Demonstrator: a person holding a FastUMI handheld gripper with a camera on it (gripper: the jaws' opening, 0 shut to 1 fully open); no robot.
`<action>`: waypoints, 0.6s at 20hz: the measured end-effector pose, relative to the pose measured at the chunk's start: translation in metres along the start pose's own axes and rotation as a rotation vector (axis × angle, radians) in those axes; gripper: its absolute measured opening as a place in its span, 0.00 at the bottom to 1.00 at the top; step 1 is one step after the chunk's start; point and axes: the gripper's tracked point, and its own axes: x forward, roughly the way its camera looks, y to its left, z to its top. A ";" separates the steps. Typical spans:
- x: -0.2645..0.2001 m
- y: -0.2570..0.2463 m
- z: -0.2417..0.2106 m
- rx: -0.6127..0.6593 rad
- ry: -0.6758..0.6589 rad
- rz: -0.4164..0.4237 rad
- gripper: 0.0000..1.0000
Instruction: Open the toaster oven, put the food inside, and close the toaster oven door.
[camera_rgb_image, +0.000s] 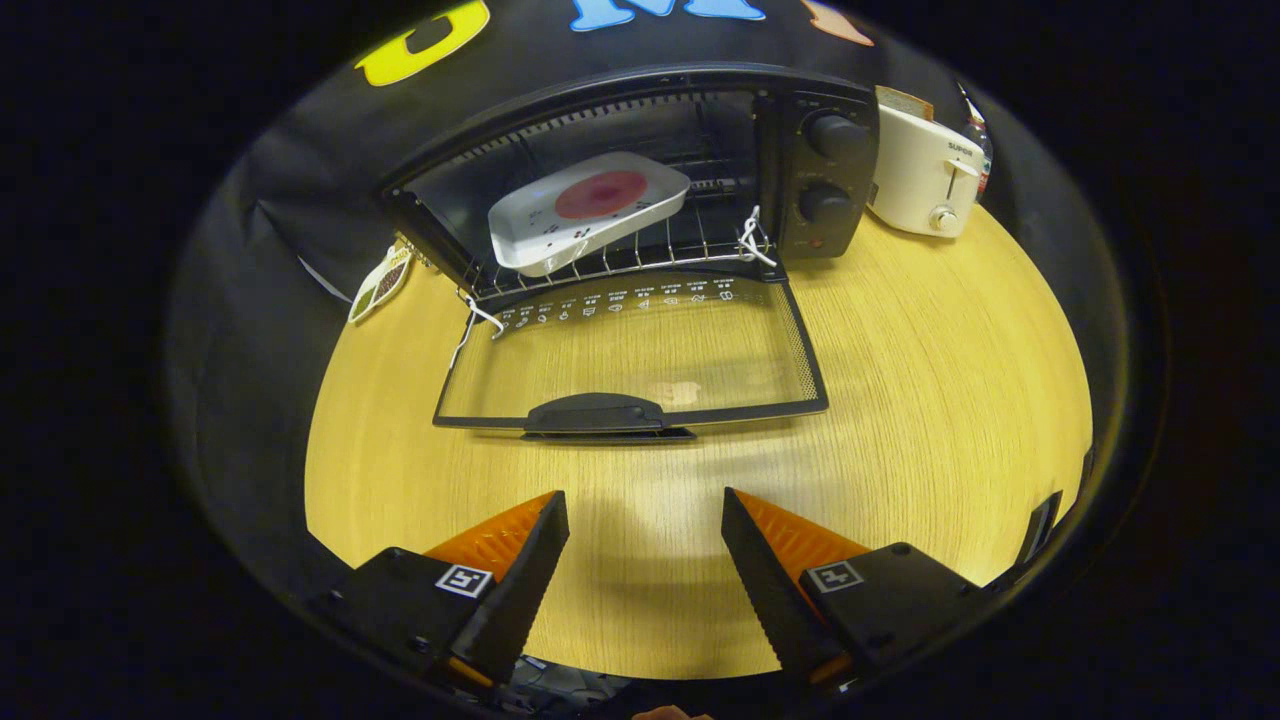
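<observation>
A black toaster oven (830, 170) stands at the back of the round wooden table (930, 400). Its glass door (640, 350) lies folded down flat toward me, its handle (595, 415) at the near edge. Inside, on the wire rack (690, 250), rests a white dish (585, 210) holding a round red piece of food (600, 193); the dish sits tilted. My gripper (645, 510) is open with nothing between its fingers, hovering over bare table a short way in front of the door handle.
A white toaster (925, 170) stands just to the right of the oven. A small leaf-shaped tag (380, 285) lies at the oven's left. The table's edge curves close on both sides and behind the fingers.
</observation>
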 end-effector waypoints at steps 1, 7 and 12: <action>0.005 0.001 -0.001 -0.016 0.000 -0.019 0.98; 0.036 0.009 0.017 -0.081 -0.042 -0.086 0.99; 0.050 0.007 0.017 -0.094 -0.008 -0.146 0.99</action>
